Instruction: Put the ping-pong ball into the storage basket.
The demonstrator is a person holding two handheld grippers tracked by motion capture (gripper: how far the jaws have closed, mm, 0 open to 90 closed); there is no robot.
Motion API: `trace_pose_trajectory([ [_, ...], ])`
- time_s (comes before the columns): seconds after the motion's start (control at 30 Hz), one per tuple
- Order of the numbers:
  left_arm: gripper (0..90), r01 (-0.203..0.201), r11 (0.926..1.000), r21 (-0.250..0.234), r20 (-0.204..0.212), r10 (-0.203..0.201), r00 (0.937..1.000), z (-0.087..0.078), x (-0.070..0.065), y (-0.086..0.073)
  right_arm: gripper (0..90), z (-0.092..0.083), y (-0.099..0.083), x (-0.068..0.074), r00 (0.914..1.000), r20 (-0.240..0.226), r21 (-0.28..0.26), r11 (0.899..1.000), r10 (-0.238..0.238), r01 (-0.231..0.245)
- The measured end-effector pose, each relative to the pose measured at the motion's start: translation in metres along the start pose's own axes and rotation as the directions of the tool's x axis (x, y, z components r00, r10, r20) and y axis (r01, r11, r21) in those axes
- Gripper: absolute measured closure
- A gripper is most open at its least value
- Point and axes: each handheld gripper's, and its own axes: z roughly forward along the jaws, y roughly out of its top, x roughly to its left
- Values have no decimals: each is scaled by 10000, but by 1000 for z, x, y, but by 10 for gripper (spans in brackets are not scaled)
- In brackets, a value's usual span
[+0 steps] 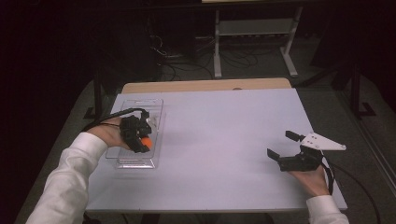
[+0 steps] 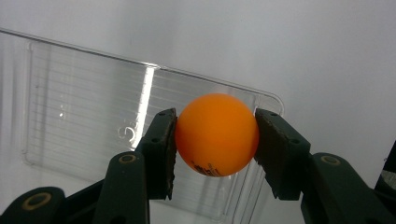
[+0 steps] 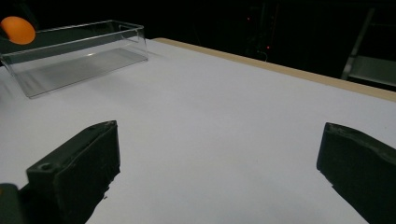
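Black jaws rise from the bottom of the left gripper view, and between their pads sits an orange ball [image 2: 217, 134], pressed on both sides at its widest part, with dark print low on its skin. That ball is held above a clear plastic tray [image 2: 84, 116], whose ribbed floor and rounded rim show behind it from nine o'clock to about four o'clock. In the high view the ball [image 1: 146, 141] shows as a small orange spot at the tip of the left gripper [image 1: 141, 143], which hangs over the near half of the tray [image 1: 156, 107]; whether the ball touches the tray floor cannot be told. The person's left hand [image 1: 111, 131] grips the tool from its nine o'clock side, a white sleeve [image 1: 70, 177] running down toward seven o'clock, and a black cable [image 1: 114, 114] loops off behind the hand.

Well apart, at about four o'clock on the white table [image 1: 219, 140], the right gripper [image 1: 281, 143] rests in the person's right hand [image 1: 310, 179], its jaws spread wide with nothing between them, a grey three-cornered plate on top. In the right gripper view those jaws stand far apart over bare table, and the tray [image 3: 79, 60] lies at ten o'clock with the ball [image 3: 17, 29] above its far left end.
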Motion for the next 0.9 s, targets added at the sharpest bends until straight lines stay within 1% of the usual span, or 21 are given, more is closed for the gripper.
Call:
trace_pose_trajectory([
  [0.13,509,104,9999,-4,19,-104,9999,3,0,-2,0,0,0,0,10000,8,26,10000,13,-13],
  [0.37,510,125,9999,-70,86,-124,9999,10,0,-4,0,0,0,0,10000,16,44,10000,16,-16],
  [0.5,510,87,10000,-28,104,-87,9999,15,0,-5,0,0,0,0,10000,-15,43,10000,-21,21],
  [0.57,510,150,9998,-114,136,-148,9998,17,0,-6,0,0,0,0,10000,1,44,10000,3,-3],
  [0.67,510,188,9998,-45,226,-187,9996,21,0,-7,0,0,0,0,10000,2,42,10000,-3,3],
  [0.77,509,244,9997,-102,242,-241,9994,25,1,-9,0,1,0,0,10000,6,71,10000,-40,40],
  [0.9,509,212,9998,-65,240,-210,9995,29,2,-10,0,1,-1,0,10000,28,100,9999,-45,44],
])
